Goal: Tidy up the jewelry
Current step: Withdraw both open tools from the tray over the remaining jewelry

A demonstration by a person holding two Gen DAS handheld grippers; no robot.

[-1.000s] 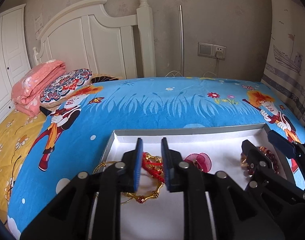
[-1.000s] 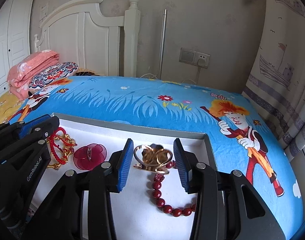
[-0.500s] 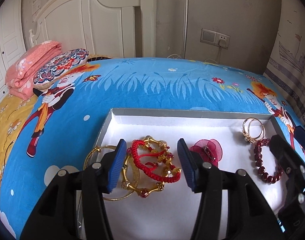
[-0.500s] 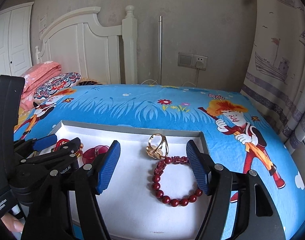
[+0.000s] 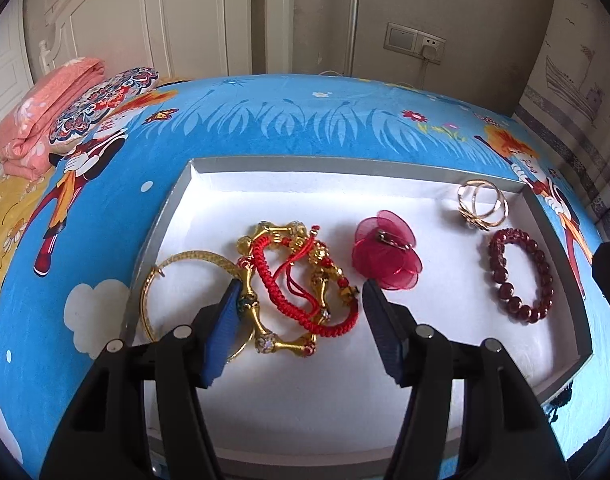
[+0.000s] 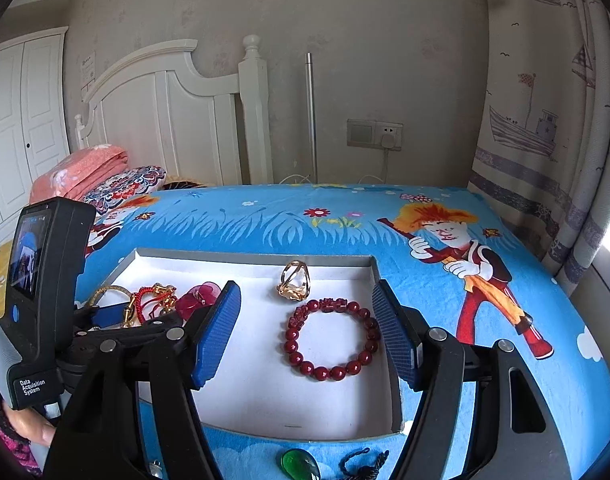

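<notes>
A shallow white-lined tray [image 5: 385,170] [image 6: 261,420] lies on the bed. In it lie a thin gold bangle [image 5: 193,260], a chunky gold bracelet [image 5: 283,232] tangled with a red cord bracelet [image 5: 273,280], a red fabric flower [image 5: 385,252] [image 6: 201,294], a gold ring cluster [image 5: 481,204] [image 6: 293,280] and a dark red bead bracelet [image 5: 521,276] [image 6: 331,338]. My left gripper [image 5: 299,292] is open and empty above the gold and red bracelets. My right gripper [image 6: 307,300] is open and empty above the bead bracelet.
A blue cartoon bedspread [image 5: 265,120] covers the bed. Folded pink bedding and a patterned pillow [image 5: 101,100] lie at the far left by the white headboard [image 6: 173,120]. A green stone [image 6: 299,464] and a dark tassel [image 6: 365,462] lie in front of the tray.
Both grippers opened and pulled back and up from the tray. The gold ring cluster and the red cord bracelet now lie free in the tray.
</notes>
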